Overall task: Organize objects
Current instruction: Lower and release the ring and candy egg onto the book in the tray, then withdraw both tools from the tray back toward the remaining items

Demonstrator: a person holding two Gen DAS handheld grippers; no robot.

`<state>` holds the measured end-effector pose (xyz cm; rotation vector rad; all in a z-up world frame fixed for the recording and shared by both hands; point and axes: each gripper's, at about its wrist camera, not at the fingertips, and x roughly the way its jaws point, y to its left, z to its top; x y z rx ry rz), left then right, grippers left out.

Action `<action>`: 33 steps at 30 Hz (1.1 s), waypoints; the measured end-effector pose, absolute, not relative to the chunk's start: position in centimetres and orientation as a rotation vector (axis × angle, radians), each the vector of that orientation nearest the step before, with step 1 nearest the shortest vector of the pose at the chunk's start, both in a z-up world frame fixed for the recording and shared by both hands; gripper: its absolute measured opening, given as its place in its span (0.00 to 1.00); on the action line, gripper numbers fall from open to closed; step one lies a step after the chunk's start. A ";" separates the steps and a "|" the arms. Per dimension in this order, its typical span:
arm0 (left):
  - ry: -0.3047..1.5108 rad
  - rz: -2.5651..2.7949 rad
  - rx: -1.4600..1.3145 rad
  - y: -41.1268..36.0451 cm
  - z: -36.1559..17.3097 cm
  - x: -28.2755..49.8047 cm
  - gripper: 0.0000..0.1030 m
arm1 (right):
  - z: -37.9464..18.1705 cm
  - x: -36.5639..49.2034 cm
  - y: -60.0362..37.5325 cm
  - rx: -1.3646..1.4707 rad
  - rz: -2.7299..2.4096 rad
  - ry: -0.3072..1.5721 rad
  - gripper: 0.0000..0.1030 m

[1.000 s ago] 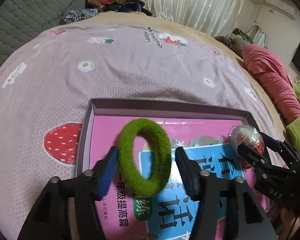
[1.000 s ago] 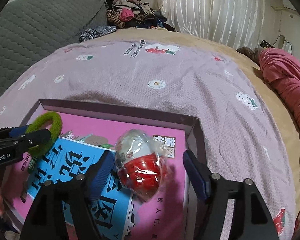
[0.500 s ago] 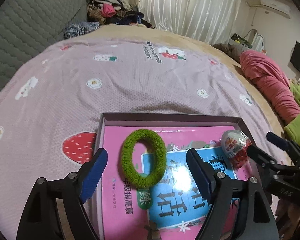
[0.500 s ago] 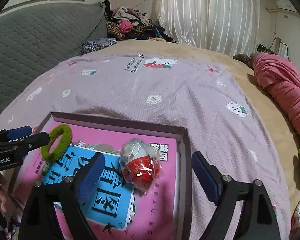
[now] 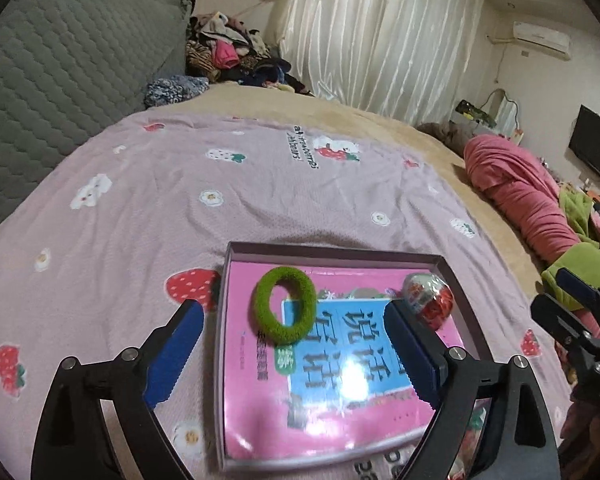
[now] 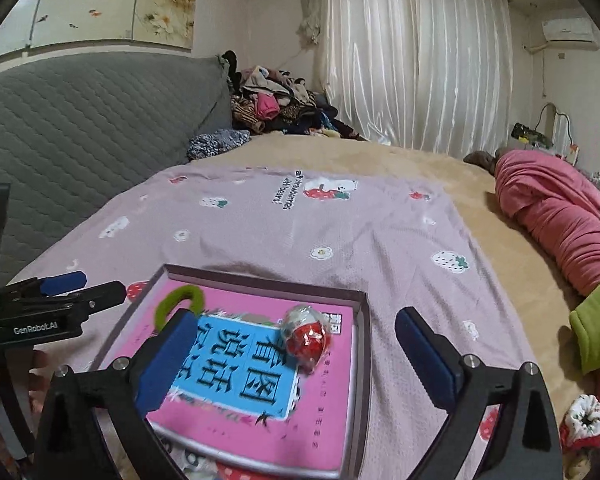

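Both our grippers have just let go and pulled back and up from the box [image 5: 458, 292]. A second ago the left gripper [image 5: 294, 350] had the green ring [image 5: 285, 309] between its pads; now its jaws are wide and opening further, with nothing pressed between them, and the ring lies flat on the pink book [image 5: 328, 396] inside the box, just ahead of the tool and a little toward its left finger. The right gripper [image 6: 292, 360] did the same with the wrapped egg [image 6: 308, 338]: its jaws are also wide and opening, and the egg rests on the book ahead of it, between the two fingers but apart from both. We judge that these two things are now placed. A red and white scrunchie [image 6: 584, 420] lies outside the box, beyond the right finger, so it may be the next thing to collect.
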<state>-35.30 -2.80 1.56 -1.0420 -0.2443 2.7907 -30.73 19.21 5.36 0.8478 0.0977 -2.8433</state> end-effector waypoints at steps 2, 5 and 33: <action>-0.244 2.797 -1.046 -3.0 1.8 -34.2 0.90 | 6.0 -29.4 19.2 0.839 -2.843 0.092 0.98; -0.250 2.790 -1.053 -3.2 2.0 -32.1 0.90 | 6.7 -27.6 18.8 0.844 -2.842 0.106 0.98; -0.158 2.810 -1.000 -1.6 8.9 -15.3 0.90 | 12.0 -11.1 19.2 0.811 -2.856 0.219 0.99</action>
